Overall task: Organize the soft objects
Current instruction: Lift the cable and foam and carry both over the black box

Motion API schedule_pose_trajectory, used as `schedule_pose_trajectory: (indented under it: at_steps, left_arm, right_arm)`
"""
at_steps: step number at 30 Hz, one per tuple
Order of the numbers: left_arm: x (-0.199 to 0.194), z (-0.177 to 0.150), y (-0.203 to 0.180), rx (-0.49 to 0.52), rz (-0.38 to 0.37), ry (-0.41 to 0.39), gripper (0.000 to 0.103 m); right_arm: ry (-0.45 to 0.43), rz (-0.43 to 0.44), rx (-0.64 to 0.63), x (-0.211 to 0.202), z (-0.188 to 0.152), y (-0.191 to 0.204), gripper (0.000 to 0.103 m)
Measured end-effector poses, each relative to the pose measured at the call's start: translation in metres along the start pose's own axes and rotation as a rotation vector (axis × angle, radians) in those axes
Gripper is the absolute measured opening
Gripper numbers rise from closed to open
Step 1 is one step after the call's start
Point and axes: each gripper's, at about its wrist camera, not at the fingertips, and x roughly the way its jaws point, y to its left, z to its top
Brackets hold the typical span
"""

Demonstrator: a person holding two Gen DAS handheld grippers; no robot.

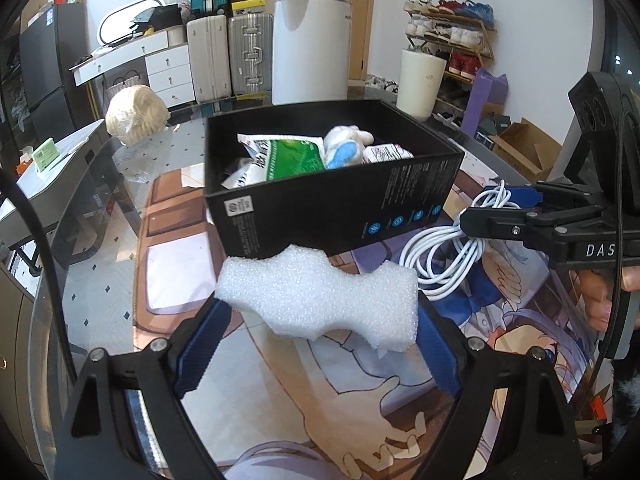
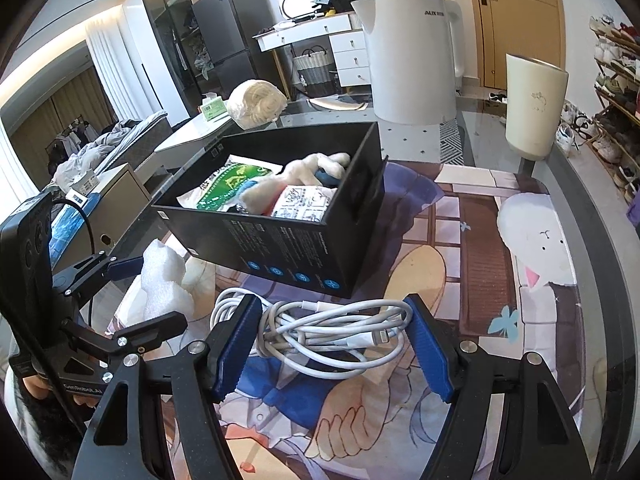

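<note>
While the open black cardboard box [image 1: 332, 200] already holds a white plush toy [image 1: 346, 144] and soft plastic packets [image 1: 288, 156], two items remain outside it. Your left gripper [image 1: 316, 344] clamps the white foam block [image 1: 320, 300] just before the box; your right gripper [image 2: 332, 344] pinches the coiled white cable [image 2: 328, 332] above the printed mat [image 2: 480, 240].

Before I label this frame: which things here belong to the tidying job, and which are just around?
Job: foam piece in left gripper; white cable in right gripper; black box.
Bystanders: white kettle, cream bin, shoe rack.
</note>
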Motion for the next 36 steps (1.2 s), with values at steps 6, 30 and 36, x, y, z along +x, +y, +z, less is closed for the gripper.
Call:
schedule_pose_trajectory:
  at_steps: [6,30,36]
  left_arm:
    - [-0.013,0.001,0.005,-0.024,0.002,-0.049,0.088]
    - [-0.055,0.026,0.019,-0.091,0.04,-0.239,0.088]
    - [-0.055,0.035,0.017,-0.075,0.065,-0.264,0.088]
  right_arm:
    - [-0.017,0.002,-0.013,-0.007,0.001,0.004,0.073]
    - [-0.214,-0.041,-0.001,-0.067,0.03,0.015,0.073]
    - [-0.257,-0.097,0.018,-0.069,0.042,0.02,0.073]
